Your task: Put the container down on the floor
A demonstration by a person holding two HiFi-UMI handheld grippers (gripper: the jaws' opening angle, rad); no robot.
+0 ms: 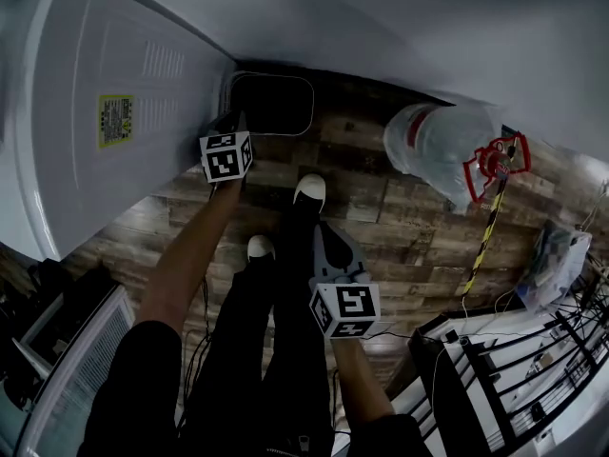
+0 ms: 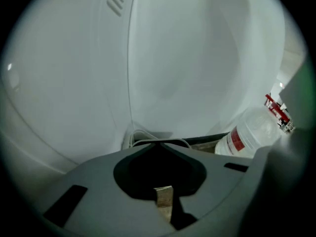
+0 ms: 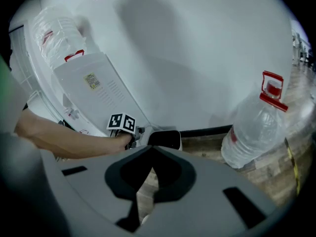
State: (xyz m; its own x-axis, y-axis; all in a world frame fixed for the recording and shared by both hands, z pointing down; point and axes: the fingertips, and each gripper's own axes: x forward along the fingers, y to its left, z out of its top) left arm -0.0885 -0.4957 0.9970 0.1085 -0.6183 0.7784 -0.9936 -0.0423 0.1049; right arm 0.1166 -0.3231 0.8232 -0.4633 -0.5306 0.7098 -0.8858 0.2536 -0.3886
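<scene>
On your left, a tall white appliance cabinet (image 1: 105,112) walls off that whole side, and the plain white wall (image 1: 400,27) closes the far end. In the corner between them, a dark rectangular container with a pale rim (image 1: 273,103) takes up the floor. To its right, a large clear plastic water jug with a red handle (image 1: 440,141) stands by the wall, and a yellow-and-black striped pole (image 1: 485,236) is just beside it. The brown wood-plank floor (image 1: 381,208) between container and jug is your open lane. A black-and-white wire rack (image 1: 476,374) crowds the lower right; what sits on it is hard to make out. Your own white-toed shoes (image 1: 309,188) occupy the middle.
</scene>
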